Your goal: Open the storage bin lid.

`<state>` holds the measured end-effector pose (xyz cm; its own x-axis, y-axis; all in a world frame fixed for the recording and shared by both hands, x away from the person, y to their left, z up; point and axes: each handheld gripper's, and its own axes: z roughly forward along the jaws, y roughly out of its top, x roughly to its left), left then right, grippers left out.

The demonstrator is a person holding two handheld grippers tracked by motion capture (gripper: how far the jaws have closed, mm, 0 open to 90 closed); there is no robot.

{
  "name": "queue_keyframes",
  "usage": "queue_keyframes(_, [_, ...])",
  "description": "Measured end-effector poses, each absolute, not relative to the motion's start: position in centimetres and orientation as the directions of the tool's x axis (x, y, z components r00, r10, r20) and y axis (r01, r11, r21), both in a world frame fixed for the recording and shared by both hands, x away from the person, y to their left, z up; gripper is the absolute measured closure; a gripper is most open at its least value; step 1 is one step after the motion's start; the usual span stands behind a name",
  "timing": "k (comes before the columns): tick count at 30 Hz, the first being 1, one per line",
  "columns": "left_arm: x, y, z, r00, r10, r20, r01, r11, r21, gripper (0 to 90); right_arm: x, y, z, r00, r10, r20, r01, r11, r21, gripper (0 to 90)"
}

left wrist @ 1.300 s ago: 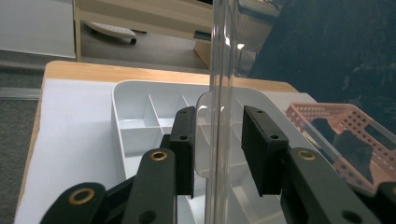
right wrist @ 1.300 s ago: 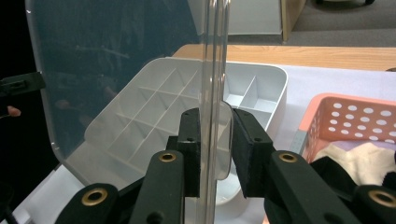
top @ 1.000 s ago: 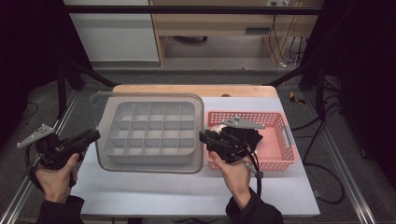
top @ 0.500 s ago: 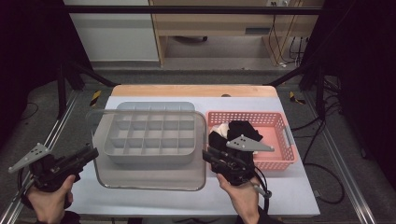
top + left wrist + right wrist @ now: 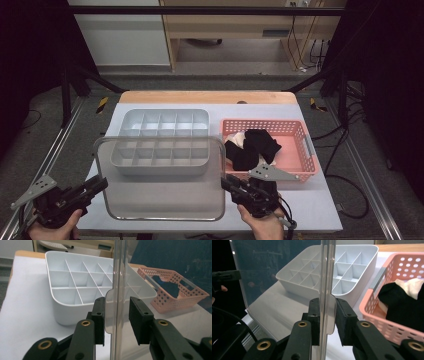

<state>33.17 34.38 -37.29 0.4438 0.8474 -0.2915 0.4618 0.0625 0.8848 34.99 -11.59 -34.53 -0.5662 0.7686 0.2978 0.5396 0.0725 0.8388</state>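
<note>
jaws clamp the clear lid [image 5: 165, 192] – divided tray [image 5: 160, 142], pink basket [image 5: 295, 150] behind.

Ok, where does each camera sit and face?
High view: fixed above the person's side, looking forward and down on the table; hand-held left gripper and right gripper at bottom.
Left gripper view: on the left gripper, looking along its jaws past the clear lid to the divided tray.
Right gripper view: on the right gripper, facing across the lid; left gripper far left.
Both gripper views share lid, tray, pink basket.
</note>
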Motion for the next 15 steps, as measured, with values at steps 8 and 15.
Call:
queue_keyframes(8, [32.2,33.9,-38.8,0.429,0.856,-0.288,0.5,0.04,0.865,66.6,34.1,-11.9,-36.8,-0.55,0.767,0.329,0.589,0.077,0.804,75.1])
queue_keyframes(15, [31.7,33.8,-40.2,0.411,0.862,-0.297,0.536,0.035,0.844,66.3,33.8,-11.9,-38.0,-0.54,0.772,0.335,0.614,0.09,0.784,75.0])
